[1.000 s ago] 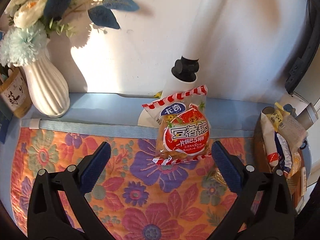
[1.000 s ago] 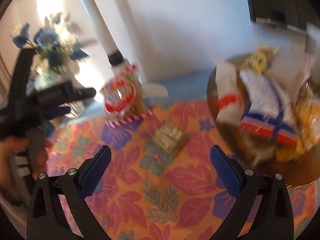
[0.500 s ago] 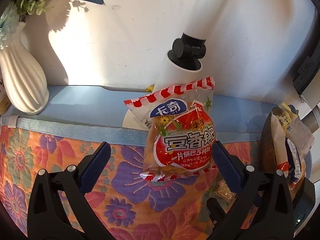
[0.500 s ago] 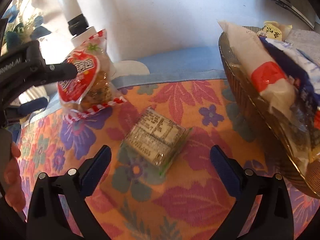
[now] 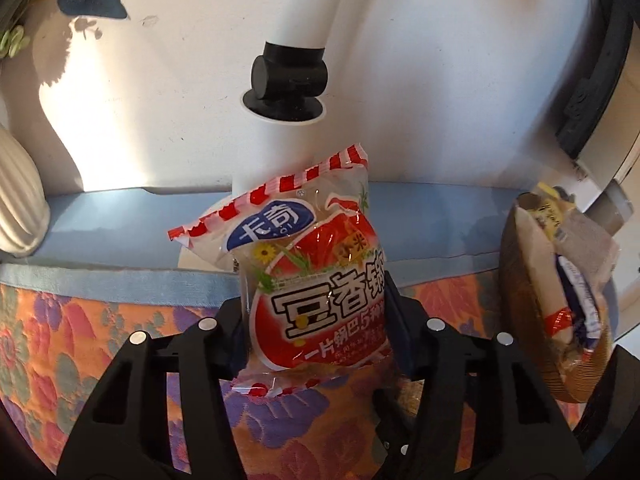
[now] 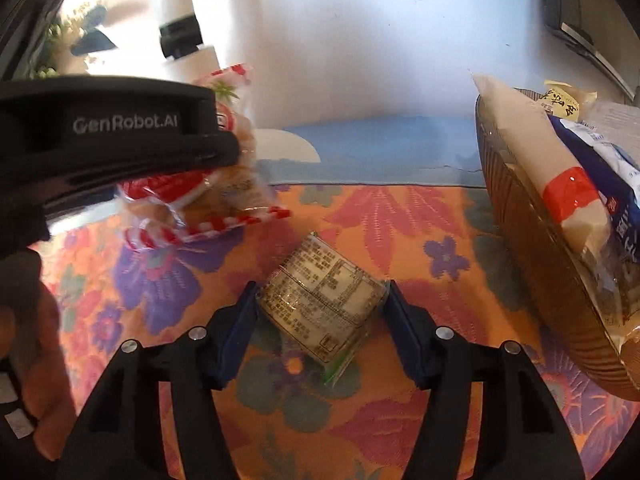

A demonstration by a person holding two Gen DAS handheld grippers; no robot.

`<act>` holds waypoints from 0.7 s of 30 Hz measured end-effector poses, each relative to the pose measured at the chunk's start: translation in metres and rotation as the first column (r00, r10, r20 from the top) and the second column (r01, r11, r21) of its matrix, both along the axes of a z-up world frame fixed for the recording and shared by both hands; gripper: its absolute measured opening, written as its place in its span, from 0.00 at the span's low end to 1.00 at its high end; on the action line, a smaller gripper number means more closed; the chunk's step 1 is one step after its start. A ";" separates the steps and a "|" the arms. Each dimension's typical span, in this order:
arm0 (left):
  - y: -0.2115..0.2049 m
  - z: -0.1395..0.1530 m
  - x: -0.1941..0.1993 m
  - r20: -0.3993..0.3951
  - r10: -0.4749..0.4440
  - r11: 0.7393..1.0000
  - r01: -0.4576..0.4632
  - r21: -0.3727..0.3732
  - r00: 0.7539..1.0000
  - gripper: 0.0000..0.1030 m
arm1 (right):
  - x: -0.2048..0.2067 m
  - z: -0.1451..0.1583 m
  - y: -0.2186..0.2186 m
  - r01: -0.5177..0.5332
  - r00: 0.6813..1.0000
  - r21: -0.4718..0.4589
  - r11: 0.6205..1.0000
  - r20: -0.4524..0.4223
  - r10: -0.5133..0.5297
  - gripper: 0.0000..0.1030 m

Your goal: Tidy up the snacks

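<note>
My left gripper is shut on a red-and-white striped snack bag that stands upright on the flowered cloth, one finger on each side. That bag also shows in the right wrist view, with the left gripper's black body over it. My right gripper has its blue pads against both sides of a small clear snack pack with a printed label, lying on the cloth. A brown basket holding several snack bags stands at the right.
A white lamp post with a black joint rises behind the red bag. A white ribbed vase stands at the far left. The basket is at the right of the left wrist view. The wall is close behind.
Both grippers moved forward and closed: the left onto the red bag, the right onto the small clear pack. Both were wide open before.
</note>
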State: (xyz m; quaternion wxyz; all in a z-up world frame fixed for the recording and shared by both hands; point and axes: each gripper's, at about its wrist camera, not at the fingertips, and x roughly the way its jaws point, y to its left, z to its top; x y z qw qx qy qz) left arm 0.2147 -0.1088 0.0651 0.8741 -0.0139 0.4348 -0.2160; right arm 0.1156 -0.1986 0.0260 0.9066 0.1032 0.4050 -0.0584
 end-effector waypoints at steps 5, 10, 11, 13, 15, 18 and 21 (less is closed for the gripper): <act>0.017 0.015 -0.013 0.040 0.019 1.000 -0.018 -0.010 0.999 0.53 | -0.021 0.018 -0.001 -0.033 0.998 0.041 0.999 0.052 0.031 0.59; 0.022 0.054 -0.030 0.087 0.027 0.998 -0.022 -0.063 0.996 0.53 | -0.047 0.065 -0.011 -0.052 0.987 0.074 0.996 0.154 0.040 0.59; 0.021 0.060 -0.033 0.094 0.023 0.997 -0.016 -0.072 0.995 0.53 | -0.049 0.076 -0.016 -0.057 0.983 0.075 0.996 0.176 0.043 0.59; 0.013 0.081 -0.045 0.127 -0.002 0.996 0.013 -0.084 0.992 0.53 | -0.060 0.100 -0.029 -0.067 0.973 0.066 0.996 0.227 0.050 0.59; 0.003 0.094 -0.053 0.141 -0.029 0.994 0.043 -0.097 0.990 0.54 | -0.069 0.126 -0.050 -0.058 0.959 0.054 0.997 0.279 0.041 0.59; -0.025 0.112 -0.071 0.148 -0.080 0.985 0.101 -0.140 0.986 0.54 | -0.075 0.150 -0.091 -0.027 0.948 0.042 0.999 0.318 0.012 0.59; -0.057 0.121 -0.089 0.182 -0.134 0.979 0.159 -0.128 0.974 0.54 | -0.075 0.161 -0.142 0.010 0.942 0.045 0.999 0.333 -0.024 0.59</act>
